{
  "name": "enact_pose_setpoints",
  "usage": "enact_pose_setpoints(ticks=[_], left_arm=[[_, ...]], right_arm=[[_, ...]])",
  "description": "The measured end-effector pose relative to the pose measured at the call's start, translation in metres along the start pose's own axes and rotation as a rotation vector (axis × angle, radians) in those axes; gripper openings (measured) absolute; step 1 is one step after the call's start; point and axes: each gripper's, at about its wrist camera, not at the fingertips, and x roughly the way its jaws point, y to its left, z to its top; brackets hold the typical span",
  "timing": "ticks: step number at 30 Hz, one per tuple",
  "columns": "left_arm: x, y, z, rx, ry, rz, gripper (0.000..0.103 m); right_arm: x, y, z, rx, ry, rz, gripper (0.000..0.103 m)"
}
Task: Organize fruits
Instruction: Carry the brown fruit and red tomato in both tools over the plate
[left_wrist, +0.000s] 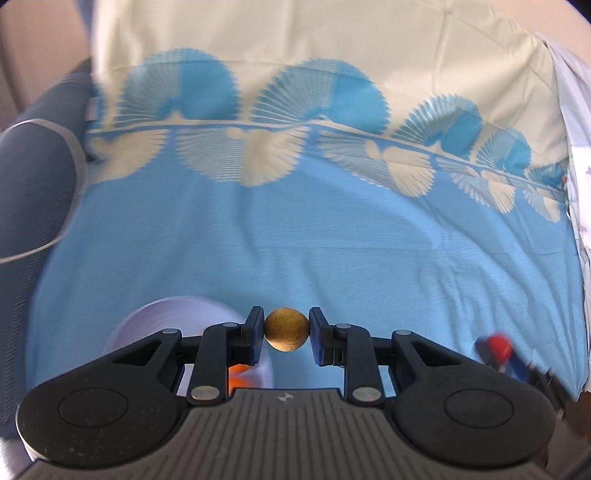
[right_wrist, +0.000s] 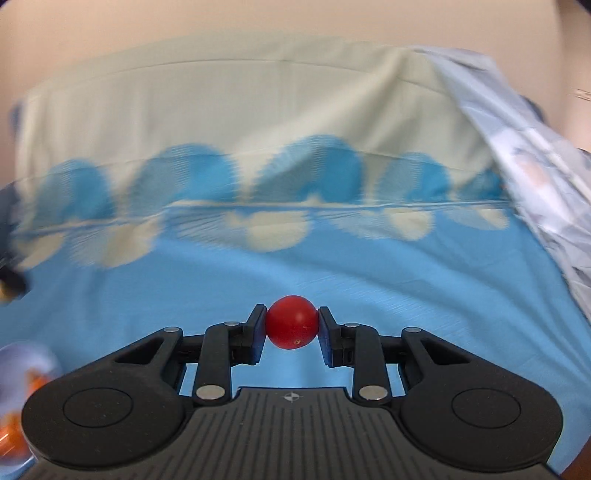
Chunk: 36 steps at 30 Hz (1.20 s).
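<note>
Pinching a small tan round fruit (left_wrist: 287, 329), the left gripper (left_wrist: 287, 332) is hanging over the blue sheet (left_wrist: 295, 251); the right gripper (right_wrist: 291, 328) is squeezing a red fruit (right_wrist: 291, 326).

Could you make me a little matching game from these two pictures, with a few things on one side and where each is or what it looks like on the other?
Things:
1. brown fruit
2. red fruit
3. white bowl
4. bedsheet

Descriptions:
A. blue, with a cream fan pattern
B. pinched in the right gripper
C. low on the left, holding something orange
D. pinched in the left gripper

Pairs: 1-D, 2-B, 3-C, 4-A
</note>
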Motion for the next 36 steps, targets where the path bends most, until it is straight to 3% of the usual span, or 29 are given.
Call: enact_pose_setpoints(ticks=[6, 12, 22, 36], left_arm=[[-0.055, 0.07, -0.043, -0.061, -0.021, 0.054, 0.028], [-0.087, 0.13, -0.084, -0.129, -0.022, 0.059, 0.028], [-0.109, 0.18, -0.102, -0.231, -0.057, 0.066, 0.028], [-0.08, 0.18, -0.089, -0.238, -0.01, 0.057, 0.028]], right_arm=[[-0.069, 0.076, -0.015, -0.051, 0.109, 0.228, 0.03], [-0.115, 0.129, -0.017, -0.121, 0.14, 0.345, 0.03], [-0.147, 0.17, -0.011, -0.216, 0.123, 0.409, 0.031], [-0.128, 0.182, -0.014, -0.239, 0.175, 0.401, 0.031]])
